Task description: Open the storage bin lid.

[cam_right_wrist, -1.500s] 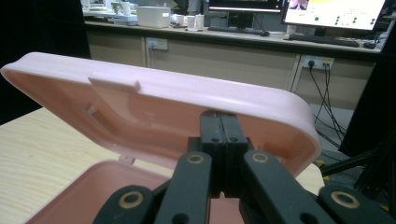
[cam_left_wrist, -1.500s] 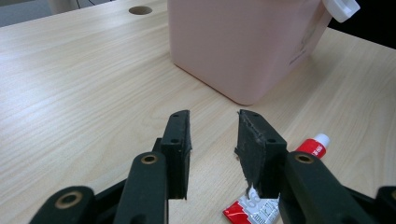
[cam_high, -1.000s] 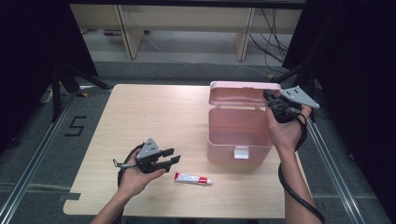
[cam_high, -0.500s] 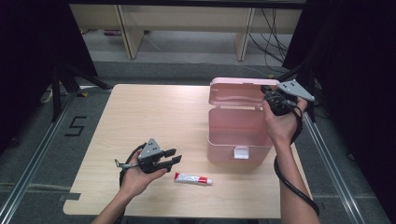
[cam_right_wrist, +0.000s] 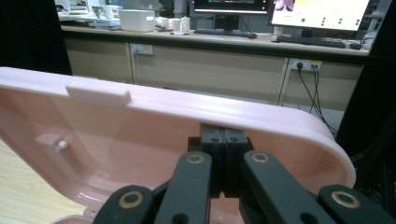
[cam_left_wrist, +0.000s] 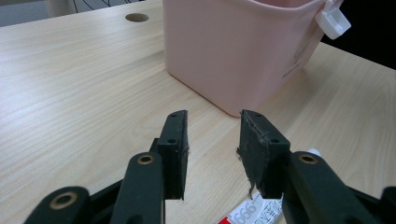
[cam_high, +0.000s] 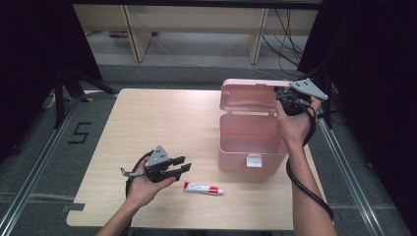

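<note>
A pink plastic box (cam_high: 251,140) stands at the table's right side with its lid (cam_high: 248,98) swung up on the far hinge. My right gripper (cam_high: 282,94) is shut, its closed tips (cam_right_wrist: 224,137) pressed against the inside of the lid (cam_right_wrist: 116,130) near the rim. My left gripper (cam_high: 182,165) is open, held low over the table's near part and pointing right. A white and red tube (cam_high: 203,188) lies just right of it. In the left gripper view the tube (cam_left_wrist: 257,215) sits under the open jaws, with the box wall (cam_left_wrist: 233,51) ahead.
The box's white latch (cam_high: 253,160) hangs on its front wall. The wooden table (cam_high: 147,123) has bare room on its left and middle. Rails run along the floor on both sides, and shelving and cables stand beyond the far edge.
The box lid has swung from nearly flat up to upright. My right gripper moved left and back with the lid's rim. The left gripper and the tube stayed put.
</note>
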Demonstrator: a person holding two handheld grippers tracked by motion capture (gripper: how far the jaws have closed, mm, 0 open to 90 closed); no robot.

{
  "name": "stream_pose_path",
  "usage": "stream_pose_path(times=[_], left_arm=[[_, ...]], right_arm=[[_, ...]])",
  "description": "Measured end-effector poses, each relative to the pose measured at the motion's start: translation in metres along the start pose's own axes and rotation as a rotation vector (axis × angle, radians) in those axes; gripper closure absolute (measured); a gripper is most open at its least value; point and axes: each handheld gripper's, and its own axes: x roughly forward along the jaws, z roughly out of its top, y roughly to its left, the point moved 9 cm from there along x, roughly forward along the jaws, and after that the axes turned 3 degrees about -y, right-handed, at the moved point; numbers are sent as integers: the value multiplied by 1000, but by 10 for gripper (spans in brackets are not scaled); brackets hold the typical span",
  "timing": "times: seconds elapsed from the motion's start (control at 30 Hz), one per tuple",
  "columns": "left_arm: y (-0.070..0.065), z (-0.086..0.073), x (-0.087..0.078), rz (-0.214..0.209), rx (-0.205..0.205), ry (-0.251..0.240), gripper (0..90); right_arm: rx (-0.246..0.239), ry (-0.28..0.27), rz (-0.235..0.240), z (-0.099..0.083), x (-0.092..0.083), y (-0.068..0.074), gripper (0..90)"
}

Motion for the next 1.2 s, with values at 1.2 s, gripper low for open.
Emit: stream_pose_path(times=[1.2], left_arm=[[2, -3, 0, -6, 1, 6, 607]], right_arm=[[23, 98, -55, -28, 36, -13, 900]])
